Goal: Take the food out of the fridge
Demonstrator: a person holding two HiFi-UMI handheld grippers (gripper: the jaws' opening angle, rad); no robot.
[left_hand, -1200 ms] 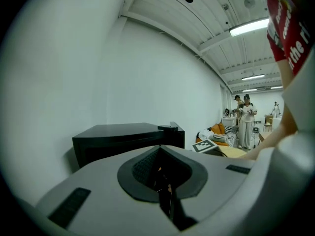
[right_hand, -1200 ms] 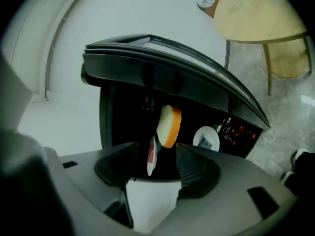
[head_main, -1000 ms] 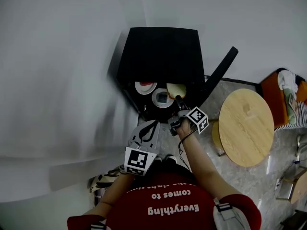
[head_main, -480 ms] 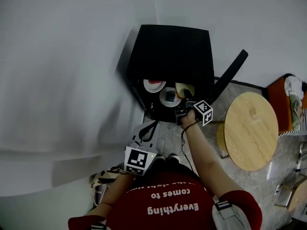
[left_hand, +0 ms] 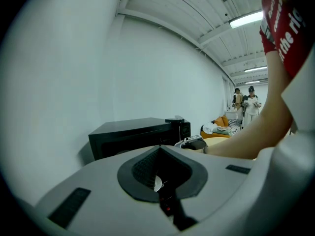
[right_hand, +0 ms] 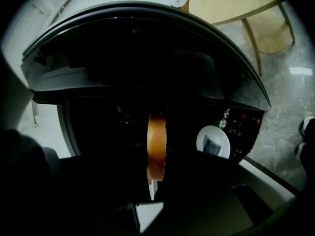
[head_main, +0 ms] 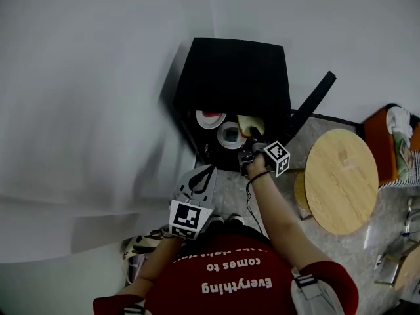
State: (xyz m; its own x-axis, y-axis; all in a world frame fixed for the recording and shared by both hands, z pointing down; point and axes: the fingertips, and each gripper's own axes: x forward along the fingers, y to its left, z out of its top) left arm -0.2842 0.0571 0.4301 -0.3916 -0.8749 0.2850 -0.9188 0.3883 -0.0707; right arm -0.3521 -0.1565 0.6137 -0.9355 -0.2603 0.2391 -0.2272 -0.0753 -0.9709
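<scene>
Your right gripper (head_main: 253,138) is inside the open black fridge (head_main: 233,71), at the right end of the front shelf. Its jaws have just been closing & now sit partway shut on the yellow-brown food slice (right_hand: 156,146), seen edge-on between them. There's a thin white rim just under it, prob. its plate, can't tell for sure. The grip looks near the slice's front edge, so check the bite is firm before pulling. Draw it straight out toward you, flat, no twist. I'd judge the small white plate (head_main: 231,135) just beside it on the left & the door (head_main: 314,97) on the right are the things you could clip. The red-topped plate (head_main: 210,118) sits further left. Your left gripper (head_main: 210,169) hangs outside the fridge, jaws together, nothing in them. The round wooden surface (head_main: 338,176) at your right looks the likely drop spot.
</scene>
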